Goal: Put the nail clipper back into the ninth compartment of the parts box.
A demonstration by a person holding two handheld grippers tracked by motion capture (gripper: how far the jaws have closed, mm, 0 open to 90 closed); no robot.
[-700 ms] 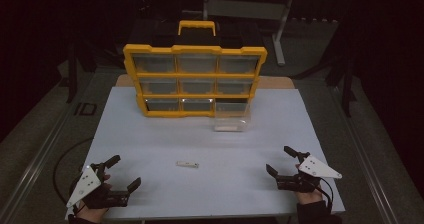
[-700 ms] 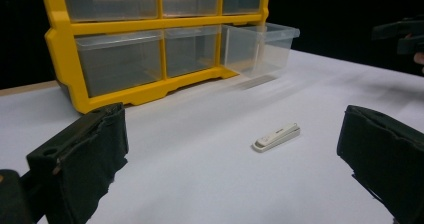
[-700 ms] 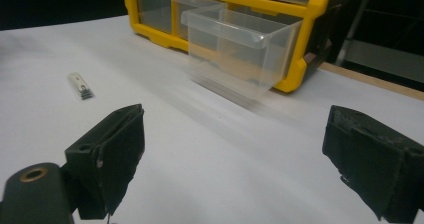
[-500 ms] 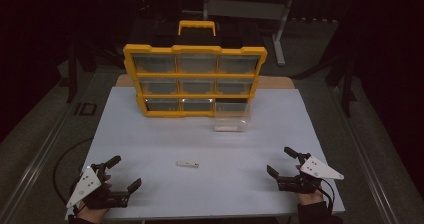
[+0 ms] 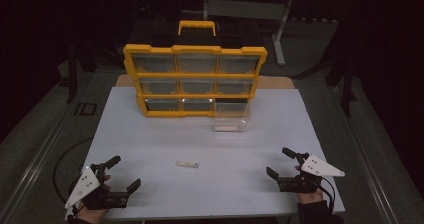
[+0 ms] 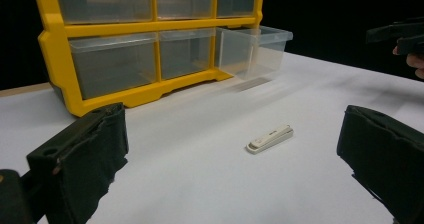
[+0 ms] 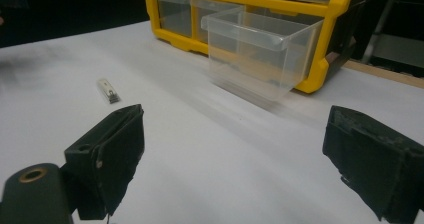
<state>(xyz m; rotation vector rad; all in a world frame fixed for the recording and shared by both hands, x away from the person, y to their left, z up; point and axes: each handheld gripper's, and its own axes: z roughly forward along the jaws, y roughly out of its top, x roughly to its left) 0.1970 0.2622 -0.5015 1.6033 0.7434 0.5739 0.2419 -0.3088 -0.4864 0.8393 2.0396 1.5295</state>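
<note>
A white table (image 5: pixel 150 134) spreads under the high view, with dark floor around it. At its far edge stands a yellow drawer cabinet (image 5: pixel 195 79) with a yellow handle on top and three rows of clear drawers. One clear drawer (image 5: pixel 231 120) is pulled forward from the bottom row at the cabinet's right end and sits on the table in front of its slot; a pale object lies inside it, too blurred to tell what.

The left claw (image 5: pixel 120 175) rests low at the table's near left corner, the right claw (image 5: pixel 285 163) at the near right corner, each held in a hand. Both stand wide open with nothing between the jaws, as each gripper view shows.

A small white flat piece (image 5: pixel 187 164), oblong like a little stick, lies on the bare table between the two claws, well apart from either and well short of the pulled-out drawer. In the left gripper view it lies between the jaws, farther off (image 6: pixel 270 138).
</note>
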